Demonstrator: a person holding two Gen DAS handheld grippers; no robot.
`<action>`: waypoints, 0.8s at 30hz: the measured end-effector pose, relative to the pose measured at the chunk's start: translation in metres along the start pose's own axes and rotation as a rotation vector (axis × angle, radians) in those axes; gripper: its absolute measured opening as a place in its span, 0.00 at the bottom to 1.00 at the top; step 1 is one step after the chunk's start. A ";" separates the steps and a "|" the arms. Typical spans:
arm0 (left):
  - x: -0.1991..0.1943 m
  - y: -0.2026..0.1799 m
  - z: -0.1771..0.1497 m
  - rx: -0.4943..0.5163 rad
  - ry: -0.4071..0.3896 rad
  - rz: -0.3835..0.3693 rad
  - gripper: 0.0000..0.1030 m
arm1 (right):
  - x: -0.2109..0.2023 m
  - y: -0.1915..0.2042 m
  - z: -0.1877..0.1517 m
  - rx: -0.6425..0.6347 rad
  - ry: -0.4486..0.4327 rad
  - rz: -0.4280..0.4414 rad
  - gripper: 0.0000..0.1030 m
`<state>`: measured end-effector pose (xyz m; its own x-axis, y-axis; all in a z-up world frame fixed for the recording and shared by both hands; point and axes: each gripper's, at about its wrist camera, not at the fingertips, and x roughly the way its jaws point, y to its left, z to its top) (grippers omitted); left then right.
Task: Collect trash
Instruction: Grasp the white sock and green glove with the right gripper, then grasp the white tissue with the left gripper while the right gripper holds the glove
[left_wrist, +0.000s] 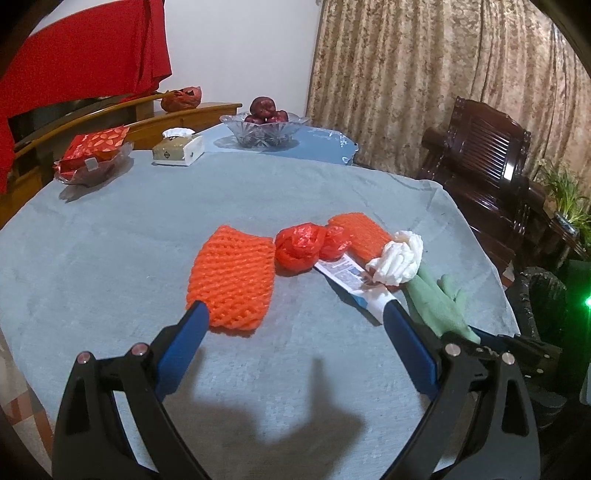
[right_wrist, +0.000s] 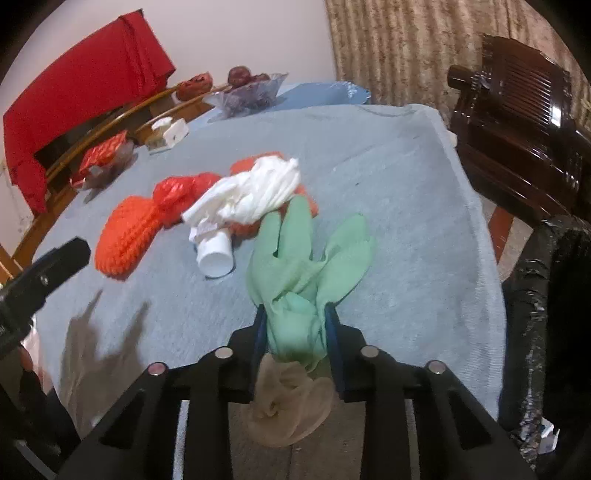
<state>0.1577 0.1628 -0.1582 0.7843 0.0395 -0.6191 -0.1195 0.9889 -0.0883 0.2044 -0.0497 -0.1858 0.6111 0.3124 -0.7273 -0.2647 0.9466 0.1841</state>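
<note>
A pile of trash lies on the blue-grey tablecloth (left_wrist: 110, 266): an orange foam net (left_wrist: 232, 280), a crumpled red plastic bag (left_wrist: 306, 245), a second orange net (left_wrist: 364, 230), a printed paper roll (left_wrist: 351, 280) and a crumpled white tissue (left_wrist: 397, 258). My left gripper (left_wrist: 295, 314) is open above the cloth, one finger at the orange net's near edge, the other at the roll's end. My right gripper (right_wrist: 295, 317) is shut on a green rubber glove (right_wrist: 306, 254) and holds its cuff; the glove's fingers lie toward the tissue (right_wrist: 251, 195) and the white roll (right_wrist: 216, 254).
A glass fruit bowl (left_wrist: 264, 129), a tissue box (left_wrist: 179, 147) and a dish with red packets (left_wrist: 94, 158) stand at the table's far side. A dark wooden chair (left_wrist: 487, 166) stands to the right. A black-lined bin (right_wrist: 546, 295) stands beside the table's right edge.
</note>
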 end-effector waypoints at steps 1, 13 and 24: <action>-0.001 -0.001 0.001 0.000 0.000 -0.002 0.90 | -0.002 -0.002 0.001 0.009 -0.007 -0.002 0.27; 0.010 -0.029 0.014 0.013 -0.011 -0.066 0.83 | -0.027 -0.030 0.030 0.096 -0.096 -0.027 0.23; 0.040 -0.066 0.023 0.051 0.012 -0.136 0.82 | -0.015 -0.054 0.044 0.151 -0.080 -0.077 0.23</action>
<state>0.2111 0.1027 -0.1596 0.7836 -0.0967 -0.6137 0.0186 0.9910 -0.1324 0.2418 -0.1024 -0.1558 0.6841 0.2383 -0.6894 -0.1040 0.9673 0.2312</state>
